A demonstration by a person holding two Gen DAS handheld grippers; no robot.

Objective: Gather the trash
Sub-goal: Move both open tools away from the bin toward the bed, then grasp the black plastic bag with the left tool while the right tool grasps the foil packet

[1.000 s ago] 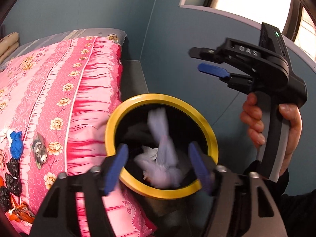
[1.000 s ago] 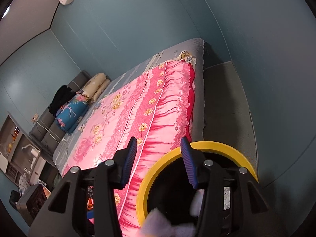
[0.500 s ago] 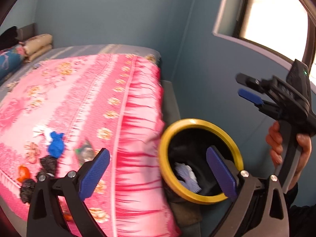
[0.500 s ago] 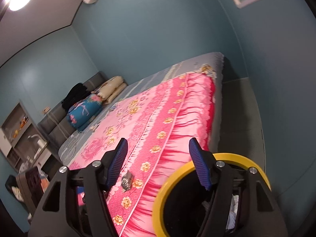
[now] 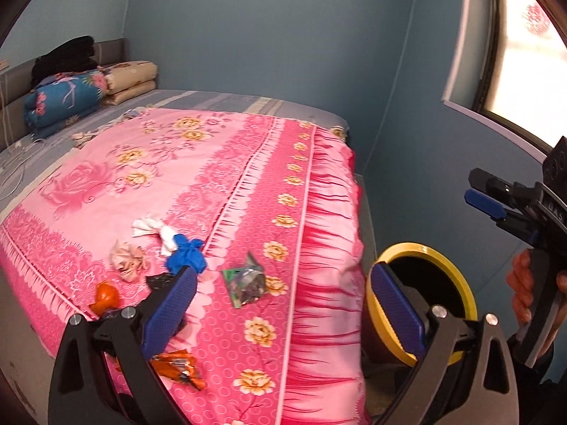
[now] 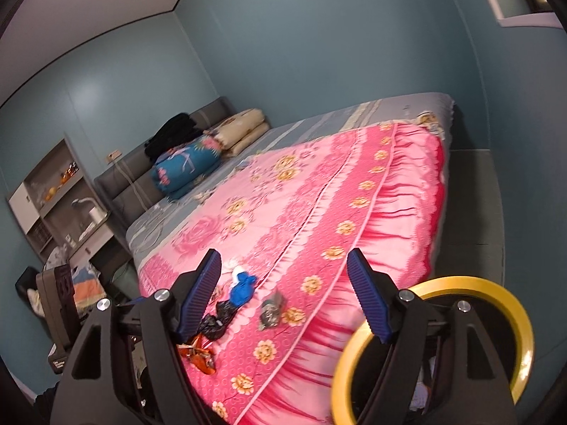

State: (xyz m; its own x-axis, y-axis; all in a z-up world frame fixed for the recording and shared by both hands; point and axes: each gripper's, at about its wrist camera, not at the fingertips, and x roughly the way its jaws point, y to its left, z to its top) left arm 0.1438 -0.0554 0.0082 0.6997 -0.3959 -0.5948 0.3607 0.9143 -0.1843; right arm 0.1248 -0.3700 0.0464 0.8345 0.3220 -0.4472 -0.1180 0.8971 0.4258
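Several pieces of trash lie on the pink flowered bedspread (image 5: 226, 163): a blue crumpled piece (image 5: 186, 256), a white tissue (image 5: 156, 228), a silver-green wrapper (image 5: 246, 281), a black scrap (image 5: 159, 279) and an orange wrapper (image 5: 177, 368). My left gripper (image 5: 283, 276) hangs wide open and empty above the bed's near edge, just short of the silver-green wrapper. The yellow-rimmed black bin (image 5: 460, 283) stands on the floor beside the bed, behind its right finger. My right gripper (image 6: 283, 258) is over the bin (image 6: 521, 318); its jaws are opening with nothing between them. The blue piece (image 6: 241, 288) lies ahead of it.
Folded quilts and pillows (image 5: 67, 95) are stacked at the headboard. A blue wall with a window (image 5: 524, 81) runs close along the bed's right side, leaving a narrow floor strip. A hand (image 5: 524, 290) holds the right gripper's handle. Shelves and a desk (image 6: 60, 205) stand past the bed.
Both views have swung from the bin toward the bed, and the trash there has come into sight. White tissue fell into the bin. Both pairs of jaws have spread wider.
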